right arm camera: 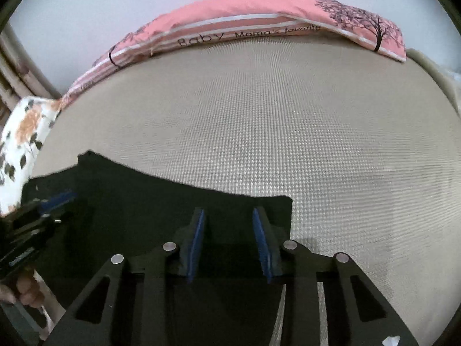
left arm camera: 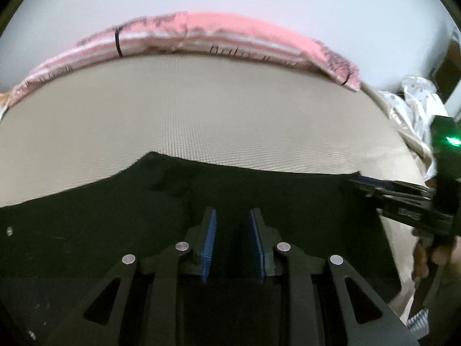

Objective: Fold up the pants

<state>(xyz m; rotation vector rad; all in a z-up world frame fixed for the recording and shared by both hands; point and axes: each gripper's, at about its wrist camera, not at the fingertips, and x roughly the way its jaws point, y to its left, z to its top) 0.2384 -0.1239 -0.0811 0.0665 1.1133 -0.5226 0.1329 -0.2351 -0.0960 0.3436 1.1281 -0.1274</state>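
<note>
Black pants (left arm camera: 259, 190) lie flat on a beige woven mat (left arm camera: 201, 115). In the right wrist view the pants (right arm camera: 144, 196) fill the lower left, with a corner near my right gripper. My left gripper (left arm camera: 232, 216) is open, its blue pads just over the dark cloth. My right gripper (right arm camera: 229, 216) is open over the pants near their right corner. The right gripper also shows at the right edge of the left wrist view (left arm camera: 403, 196), and the left gripper at the left edge of the right wrist view (right arm camera: 37, 216).
A long pink pillow (right arm camera: 245, 20) with printed words and trees lies along the far edge of the mat (right arm camera: 317, 144). A floral pillow (right arm camera: 20, 144) sits at the left. Patterned cloth (left arm camera: 415, 106) lies at the right edge.
</note>
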